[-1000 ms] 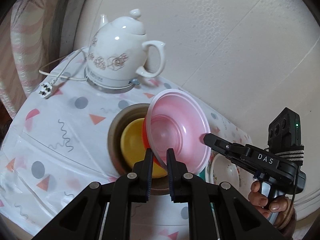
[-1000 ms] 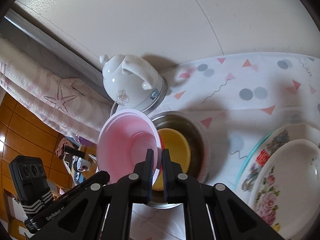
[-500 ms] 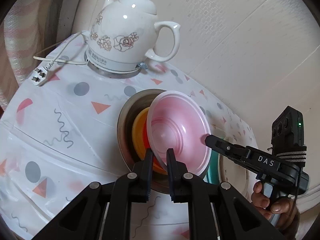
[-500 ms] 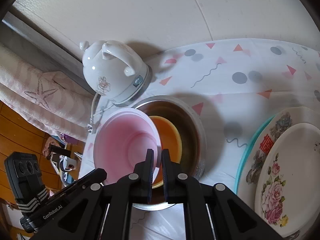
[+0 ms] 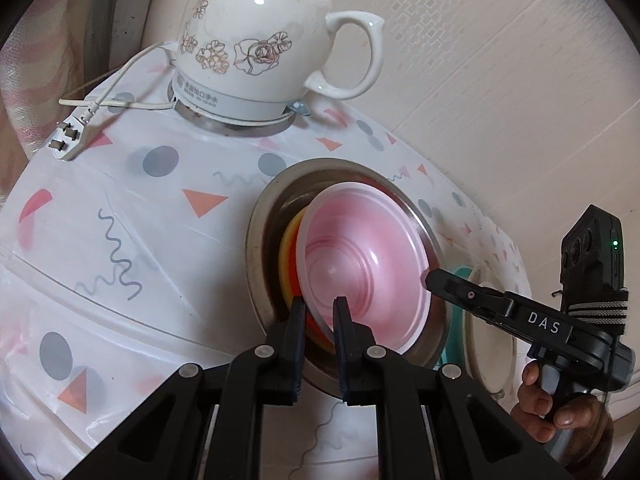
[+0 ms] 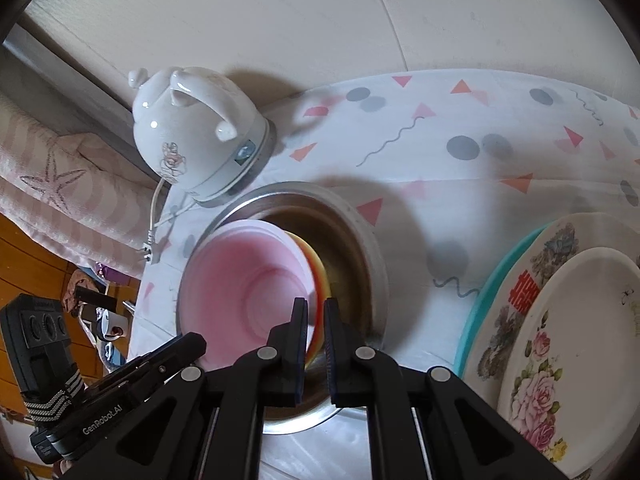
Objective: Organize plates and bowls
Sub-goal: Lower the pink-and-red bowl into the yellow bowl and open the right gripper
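A pink bowl (image 5: 360,268) sits inside a steel bowl (image 5: 264,240), on top of a red and a yellow bowl (image 5: 286,248). My left gripper (image 5: 318,312) is shut on the pink bowl's near rim. My right gripper (image 6: 314,320) is shut on the opposite rim of the pink bowl (image 6: 244,288); the steel bowl (image 6: 360,240) surrounds it. The right gripper also shows in the left wrist view (image 5: 436,280), and the left gripper shows in the right wrist view (image 6: 192,346).
A white floral electric kettle (image 5: 256,48) stands behind the bowls, its cord and plug (image 5: 68,138) lying left. A floral plate (image 6: 568,360) stacked on a teal-rimmed plate (image 6: 476,312) lies to the right. A patterned tablecloth (image 5: 120,240) covers the table; wall behind.
Both grippers have lowered the pink bowl, tilted before, down into the stack inside the steel bowl. Both views are closer to the table and kettle.
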The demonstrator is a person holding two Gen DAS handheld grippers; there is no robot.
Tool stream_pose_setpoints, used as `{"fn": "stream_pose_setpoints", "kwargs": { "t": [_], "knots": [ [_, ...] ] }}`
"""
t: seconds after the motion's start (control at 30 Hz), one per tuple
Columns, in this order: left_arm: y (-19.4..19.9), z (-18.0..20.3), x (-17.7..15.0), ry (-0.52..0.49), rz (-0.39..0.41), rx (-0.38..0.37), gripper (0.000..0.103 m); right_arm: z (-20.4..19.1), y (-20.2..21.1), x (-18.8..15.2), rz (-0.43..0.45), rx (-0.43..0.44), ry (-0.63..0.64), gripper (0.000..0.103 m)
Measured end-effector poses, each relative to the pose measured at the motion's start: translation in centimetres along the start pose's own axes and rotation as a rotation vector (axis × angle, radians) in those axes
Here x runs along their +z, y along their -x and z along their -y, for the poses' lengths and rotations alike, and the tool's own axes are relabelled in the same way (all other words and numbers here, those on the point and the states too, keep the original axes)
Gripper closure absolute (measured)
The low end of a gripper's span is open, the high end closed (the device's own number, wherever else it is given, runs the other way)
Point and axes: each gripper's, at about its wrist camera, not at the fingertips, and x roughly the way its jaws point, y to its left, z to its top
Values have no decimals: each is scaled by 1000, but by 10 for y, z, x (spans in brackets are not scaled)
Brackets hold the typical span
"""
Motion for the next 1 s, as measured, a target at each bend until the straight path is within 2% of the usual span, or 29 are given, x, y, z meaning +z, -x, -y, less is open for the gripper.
{"fn": "stream_pose_setpoints", "kwargs": {
  "t": [0.2, 0.47, 0.63, 0.77, 1.0],
  "knots": [
    [-4, 0, 3, -3, 2, 9, 90, -1, -1, 2, -3, 4, 10, 94],
    [-6, 4, 3, -31, 2, 23, 90, -8, 1, 1, 22, -58, 79, 94],
    [-6, 3, 3, -17, 1, 30, 89, -8, 2, 1, 16, -41, 85, 94],
    [-3, 2, 3, -20, 11, 38, 88, -10, 2, 0, 17, -38, 93, 88],
    [-6, 5, 4, -54, 25, 65, 88, -14, -1, 0, 41, -99, 142, 92]
  ]
}}
